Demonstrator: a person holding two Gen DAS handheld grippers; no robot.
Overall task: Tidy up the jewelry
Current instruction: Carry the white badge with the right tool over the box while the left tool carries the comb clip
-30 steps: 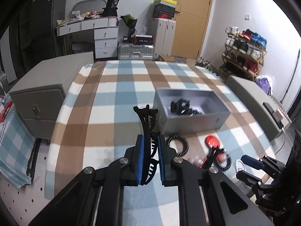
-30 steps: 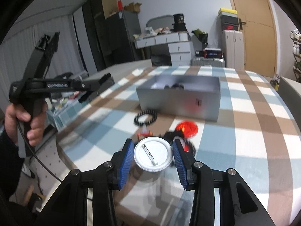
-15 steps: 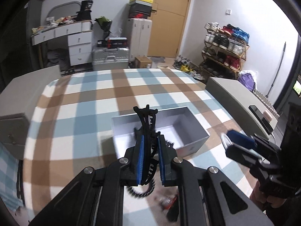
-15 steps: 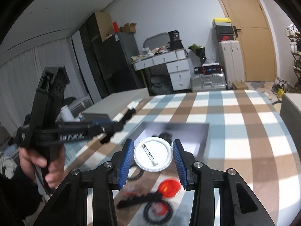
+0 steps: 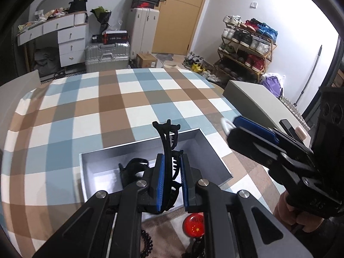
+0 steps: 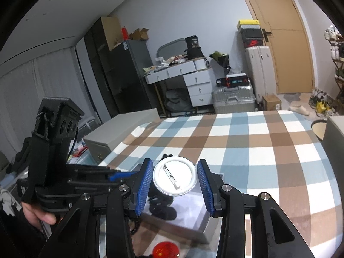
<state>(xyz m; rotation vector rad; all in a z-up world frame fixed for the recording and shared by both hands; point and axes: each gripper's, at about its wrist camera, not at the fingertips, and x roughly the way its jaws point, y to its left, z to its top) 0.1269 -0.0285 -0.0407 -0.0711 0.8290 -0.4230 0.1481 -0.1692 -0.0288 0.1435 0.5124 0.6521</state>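
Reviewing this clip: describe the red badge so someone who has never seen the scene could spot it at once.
Start at the checked tablecloth and find the open grey box on it. Just outside the box's near wall, under the left tongs, lies the red badge. It is a glossy red disc with yellow stars, unlike the white badge held in the right tongs.

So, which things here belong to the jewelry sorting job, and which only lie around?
Part of the job:
- black plastic claw hair clip, in left gripper
- round white pin badge, in right gripper
- open grey box
- round red badge

Lying about:
- silver suitcase
- wooden shoe rack
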